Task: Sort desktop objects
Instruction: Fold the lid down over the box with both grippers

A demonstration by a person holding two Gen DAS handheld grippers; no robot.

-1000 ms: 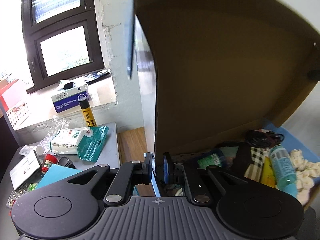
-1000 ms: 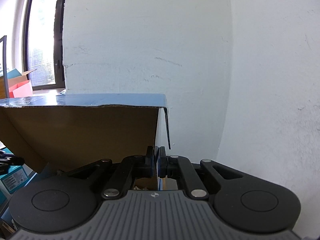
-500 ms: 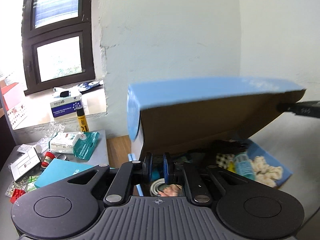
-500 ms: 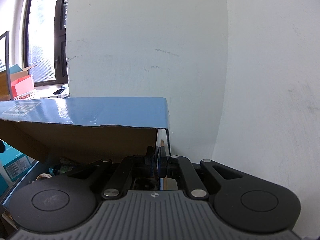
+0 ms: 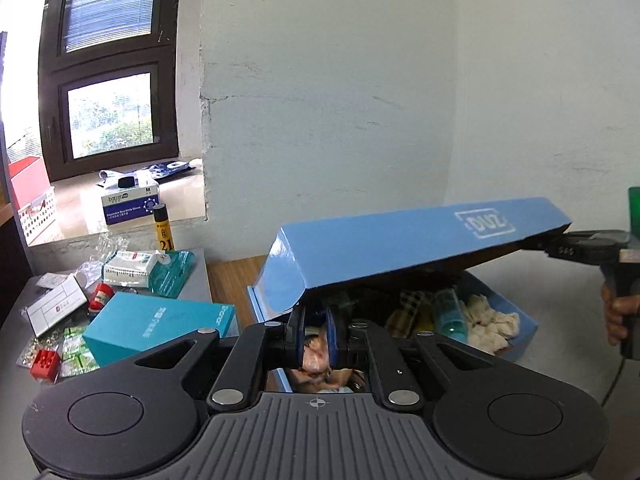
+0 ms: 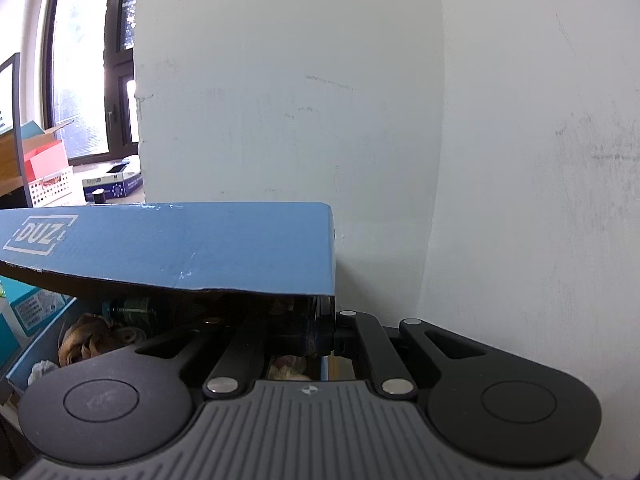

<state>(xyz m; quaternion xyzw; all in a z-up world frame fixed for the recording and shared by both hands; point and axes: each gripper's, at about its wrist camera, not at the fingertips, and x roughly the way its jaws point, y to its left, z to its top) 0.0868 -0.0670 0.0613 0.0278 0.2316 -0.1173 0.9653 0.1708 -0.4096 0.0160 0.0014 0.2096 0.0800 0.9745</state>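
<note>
Lid (image 5: 404, 252) tilted above box (image 5: 520, 330); clutter on desk (image 5: 200, 280) to its left.

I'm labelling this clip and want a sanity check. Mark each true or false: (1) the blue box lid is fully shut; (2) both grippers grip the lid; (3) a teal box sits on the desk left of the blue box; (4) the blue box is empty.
1. False. The blue lid is tilted partly open above the blue box.
2. True. The left gripper and right gripper each pinch a lid edge.
3. True. The teal box lies there.
4. False. A clear bottle and white fabric lie inside.
</note>
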